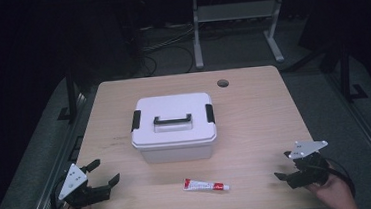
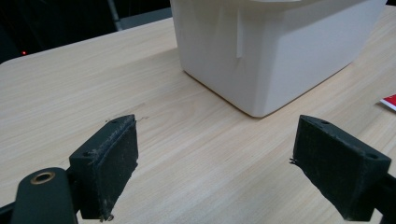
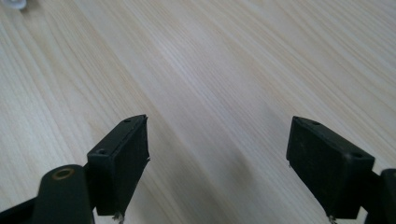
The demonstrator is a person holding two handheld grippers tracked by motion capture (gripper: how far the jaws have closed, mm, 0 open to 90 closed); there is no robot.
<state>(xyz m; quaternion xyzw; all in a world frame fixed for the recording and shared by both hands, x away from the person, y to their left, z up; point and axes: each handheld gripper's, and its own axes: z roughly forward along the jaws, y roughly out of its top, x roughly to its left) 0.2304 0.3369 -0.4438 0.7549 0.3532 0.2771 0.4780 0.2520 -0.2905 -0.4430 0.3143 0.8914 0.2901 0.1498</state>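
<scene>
A white plastic storage box [image 1: 173, 127] with a black carry handle and two black side latches stands shut in the middle of the wooden table [image 1: 259, 113]. In front of it lies a small red and white tube [image 1: 206, 185]. My left gripper [image 1: 103, 172] rests near the table's front left corner, jaws wide open with nothing between them; the left gripper view shows the box's lower corner [image 2: 275, 56] ahead and the tube's end [image 2: 389, 101] at the right edge. My right gripper [image 1: 284, 165] sits near the front right corner, open over bare wood [image 3: 215, 93].
A round cable hole [image 1: 223, 83] pierces the table's far side. Beyond the table stand the white legs of another desk [image 1: 197, 38] with cables on the dark floor. Bare wood lies to both sides of the box.
</scene>
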